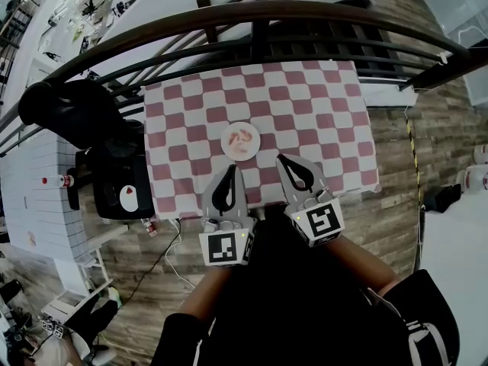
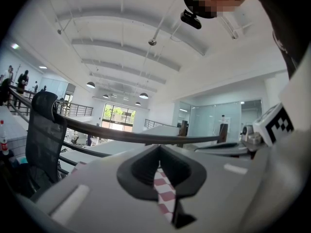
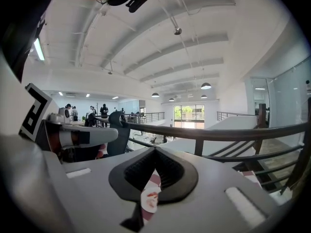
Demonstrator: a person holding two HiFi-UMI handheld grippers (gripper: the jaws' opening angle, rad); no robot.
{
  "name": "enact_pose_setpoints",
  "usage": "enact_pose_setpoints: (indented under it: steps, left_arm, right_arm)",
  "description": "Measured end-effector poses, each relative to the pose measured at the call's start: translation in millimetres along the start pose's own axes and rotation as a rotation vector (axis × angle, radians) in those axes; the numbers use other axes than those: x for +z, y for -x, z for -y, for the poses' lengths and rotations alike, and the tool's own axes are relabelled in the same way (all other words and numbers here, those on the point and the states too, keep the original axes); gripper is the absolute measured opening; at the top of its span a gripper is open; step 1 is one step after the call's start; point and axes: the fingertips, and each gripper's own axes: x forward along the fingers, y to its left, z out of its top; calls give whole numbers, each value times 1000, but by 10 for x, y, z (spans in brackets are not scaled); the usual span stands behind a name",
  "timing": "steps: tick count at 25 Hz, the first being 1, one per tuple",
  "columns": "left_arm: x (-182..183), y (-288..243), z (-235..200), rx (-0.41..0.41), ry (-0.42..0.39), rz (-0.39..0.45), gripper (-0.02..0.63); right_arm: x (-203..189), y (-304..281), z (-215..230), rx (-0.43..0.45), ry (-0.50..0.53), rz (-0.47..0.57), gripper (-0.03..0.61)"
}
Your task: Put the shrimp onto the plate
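Observation:
A small white plate (image 1: 229,149) sits on the red-and-white checked tablecloth (image 1: 320,105), near the table's front middle. Pink shrimp (image 1: 242,138) lie on it. My left gripper (image 1: 230,168) hovers just in front of the plate, jaws shut and empty. Just right of the plate my right gripper (image 1: 280,158) is also shut with nothing in it. In the right gripper view the plate (image 3: 147,204) with shrimp (image 3: 152,195) shows through the gap below the closed tips of the right gripper (image 3: 155,150). The left gripper (image 2: 159,149) in its own view frames only checked cloth (image 2: 164,191).
A dark curved railing (image 1: 267,14) runs along the table's far side. A black office chair (image 1: 80,109) and a dark stool (image 1: 122,189) stand to the left. The cloth's front edge (image 1: 259,198) lies under both grippers. Wooden floor (image 1: 442,128) lies on the right.

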Motion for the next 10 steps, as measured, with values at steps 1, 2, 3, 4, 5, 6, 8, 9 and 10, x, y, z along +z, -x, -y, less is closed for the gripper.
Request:
enact_pose_setpoints:
  steps: [1, 2, 3, 4, 5, 6, 8, 9, 10]
  left_arm:
    - [-5, 7, 0, 2, 0, -2, 11]
    - [-12, 14, 0, 4, 0, -5, 11]
    - [-20, 22, 1, 5, 1, -7, 11]
    - [-29, 30, 2, 6, 1, -8, 11]
    - [-38, 37, 2, 8, 1, -10, 11]
    - [-46, 44, -1, 10, 1, -12, 11]
    - [-56, 64, -15, 17, 0, -15, 10]
    - [-60, 77, -24, 20, -1, -17, 11]
    - [-64, 91, -33, 24, -1, -19, 11]
  right_arm:
    - [-4, 0, -14, 4, 3, 3, -2]
    - [-6, 2, -26, 8, 6, 5, -3]
    - [-7, 5, -35, 10, 9, 6, -2]
    - [-11, 10, -43, 11, 16, 6, -2]
    - [-19, 14, -48, 11, 31, 4, -3]
    - [-28, 15, -53, 9, 54, 1, -3]
    - [-46, 12, -71, 6, 100, -11, -3]
    - [-59, 11, -85, 5, 114, -19, -2]
    - [-73, 11, -100, 3, 125, -27, -2]
